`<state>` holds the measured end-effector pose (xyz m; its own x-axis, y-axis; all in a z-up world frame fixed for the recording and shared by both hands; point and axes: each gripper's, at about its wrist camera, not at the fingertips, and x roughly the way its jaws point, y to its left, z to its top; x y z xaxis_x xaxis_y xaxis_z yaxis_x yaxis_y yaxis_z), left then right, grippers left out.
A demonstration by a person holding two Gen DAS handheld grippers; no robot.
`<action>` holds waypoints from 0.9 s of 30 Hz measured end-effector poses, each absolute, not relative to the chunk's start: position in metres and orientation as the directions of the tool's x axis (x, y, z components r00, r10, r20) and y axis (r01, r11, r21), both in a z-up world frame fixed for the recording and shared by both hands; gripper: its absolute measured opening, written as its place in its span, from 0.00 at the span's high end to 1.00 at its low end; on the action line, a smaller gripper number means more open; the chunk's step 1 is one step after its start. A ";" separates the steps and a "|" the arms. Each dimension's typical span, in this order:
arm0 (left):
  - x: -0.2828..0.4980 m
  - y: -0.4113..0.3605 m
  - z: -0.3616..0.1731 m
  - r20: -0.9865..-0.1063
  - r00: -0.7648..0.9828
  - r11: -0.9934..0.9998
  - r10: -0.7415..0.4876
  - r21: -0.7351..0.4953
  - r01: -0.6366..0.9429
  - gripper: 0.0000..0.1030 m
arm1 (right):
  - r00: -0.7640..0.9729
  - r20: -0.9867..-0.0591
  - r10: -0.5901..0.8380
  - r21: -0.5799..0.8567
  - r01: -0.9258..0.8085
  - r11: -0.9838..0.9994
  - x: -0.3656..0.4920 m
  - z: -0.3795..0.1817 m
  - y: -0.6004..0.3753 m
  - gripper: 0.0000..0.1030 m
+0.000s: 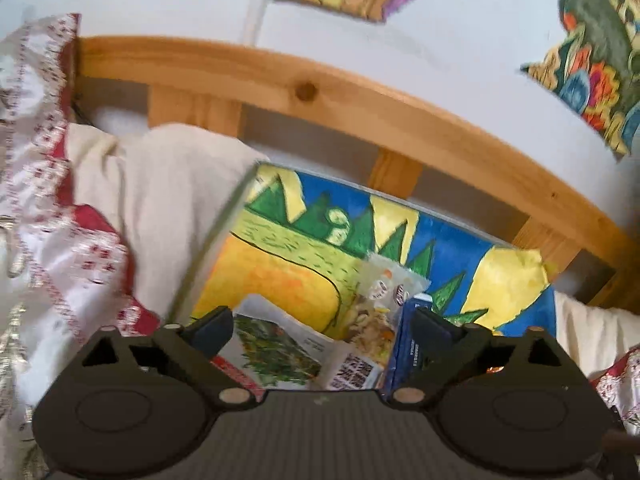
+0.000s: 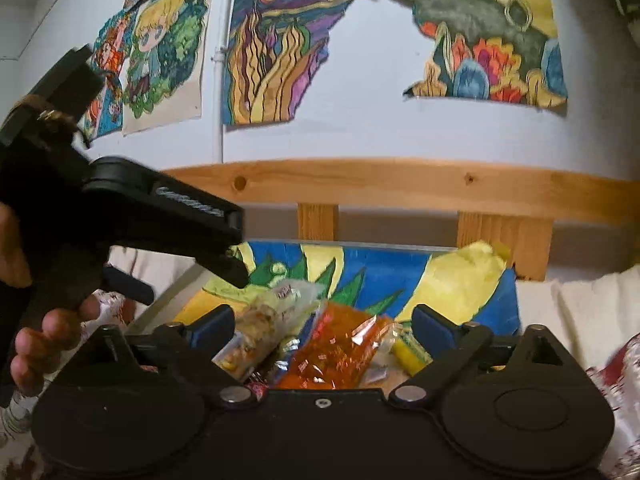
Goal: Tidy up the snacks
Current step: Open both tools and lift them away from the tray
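Above the painted box (image 2: 360, 268) on the bed, we hold both hand-held grippers, left (image 1: 320, 332) and right (image 2: 322, 326), spread and empty, apparently so the snack packets (image 2: 332, 356) lie gathered inside.

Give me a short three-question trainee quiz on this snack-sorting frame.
1. True or false: the right gripper is shut on the orange packet.
2. In the left wrist view, the dark blue packet stands by which side of the left gripper: (a) left in the picture, (b) right in the picture?
3. What stands behind the snacks, against the wooden bed frame?

Key: 1 false, both grippers are open. 2 b. 3 a colourful painted board.
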<state>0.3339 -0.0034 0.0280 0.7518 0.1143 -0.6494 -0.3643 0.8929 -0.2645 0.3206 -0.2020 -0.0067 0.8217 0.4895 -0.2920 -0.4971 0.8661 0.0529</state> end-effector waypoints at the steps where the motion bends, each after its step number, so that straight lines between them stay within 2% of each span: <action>1: 0.327 0.000 0.030 -0.641 0.758 0.891 0.118 -0.268 -0.365 0.03 | 0.827 -0.283 0.485 0.052 -0.492 0.869 0.316 -0.002 -0.202 0.05; 6: 0.290 0.017 0.040 -0.609 0.780 0.886 0.142 -0.274 -0.375 0.02 | 0.849 -0.248 0.467 0.040 -0.473 0.880 0.294 0.020 -0.204 0.01; 17: 0.198 0.033 0.060 -0.564 0.805 0.875 0.181 -0.282 -0.394 0.01 | 0.867 -0.216 0.449 0.010 -0.457 0.889 0.237 0.055 -0.200 0.01; 27: 0.131 0.023 0.054 -0.543 0.814 0.908 0.205 -0.206 -0.365 0.01 | 0.851 -0.267 0.452 0.011 -0.467 0.884 0.184 0.062 -0.195 0.01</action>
